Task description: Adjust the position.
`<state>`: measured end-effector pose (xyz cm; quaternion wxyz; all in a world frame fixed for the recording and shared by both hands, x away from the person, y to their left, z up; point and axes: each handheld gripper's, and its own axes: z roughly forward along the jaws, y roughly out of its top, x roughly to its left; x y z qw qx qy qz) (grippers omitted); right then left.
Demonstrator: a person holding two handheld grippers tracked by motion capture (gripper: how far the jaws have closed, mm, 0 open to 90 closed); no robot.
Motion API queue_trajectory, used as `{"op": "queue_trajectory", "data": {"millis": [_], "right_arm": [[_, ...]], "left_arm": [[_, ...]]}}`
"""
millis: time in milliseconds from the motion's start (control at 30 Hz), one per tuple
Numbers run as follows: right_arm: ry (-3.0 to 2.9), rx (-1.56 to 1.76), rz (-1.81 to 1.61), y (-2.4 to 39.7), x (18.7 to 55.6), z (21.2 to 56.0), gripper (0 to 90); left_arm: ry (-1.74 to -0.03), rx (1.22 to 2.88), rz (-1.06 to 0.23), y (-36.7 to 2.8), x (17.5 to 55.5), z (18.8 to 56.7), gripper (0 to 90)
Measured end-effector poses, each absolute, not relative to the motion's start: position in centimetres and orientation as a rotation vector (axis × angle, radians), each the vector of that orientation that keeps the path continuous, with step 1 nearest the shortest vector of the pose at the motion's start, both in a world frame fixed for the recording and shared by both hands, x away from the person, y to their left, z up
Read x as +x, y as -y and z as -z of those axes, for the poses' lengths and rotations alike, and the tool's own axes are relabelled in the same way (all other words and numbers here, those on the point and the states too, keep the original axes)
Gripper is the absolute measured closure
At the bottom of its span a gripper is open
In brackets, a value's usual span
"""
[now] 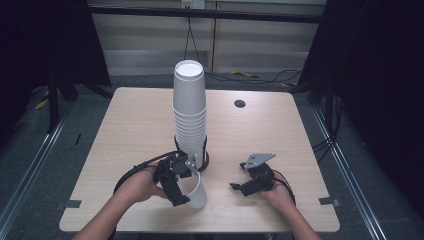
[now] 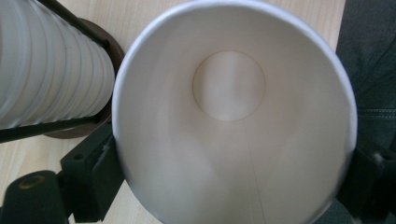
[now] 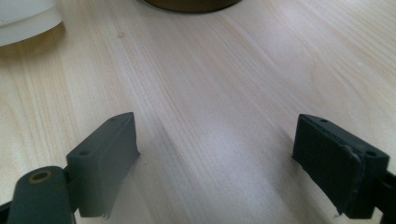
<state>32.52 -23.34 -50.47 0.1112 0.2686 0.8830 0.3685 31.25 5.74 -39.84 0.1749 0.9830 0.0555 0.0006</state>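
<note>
The left gripper has its jaws around a white paper cup beside the cup stack, whose base is hidden. The right gripper rests wide open on the bench.

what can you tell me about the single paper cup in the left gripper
The single cup is plain white paper with a rolled rim and a round flat bottom, empty inside, with a faint seam down its wall. It tapers toward its base. The left gripper has a jaw on each side of it near the rim, and the cup sits upright at the table's near edge, just in front of the tall cup stack and apart from it.
</note>
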Motion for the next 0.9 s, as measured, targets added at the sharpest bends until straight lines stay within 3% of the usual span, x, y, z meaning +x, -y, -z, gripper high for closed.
{"op": "queue_trajectory", "data": {"millis": [433, 700, 900], "right_arm": [[-2.591, 0.791, -1.082, 23.34, 32.52, 50.48, 13.5], [-2.592, 0.791, -1.082, 23.34, 32.52, 50.47, 13.5], [-2.592, 0.791, -1.082, 23.34, 32.52, 50.47, 13.5]], "left_arm": [[-0.121, 2.86, -0.073, -5.01, 31.18, 39.58, 9.0], [-0.188, 2.765, 0.011, -5.06, 31.36, 40.16, 7.3], [-0.142, 2.764, 0.017, -5.15, 31.6, 40.15, 7.1]]}}
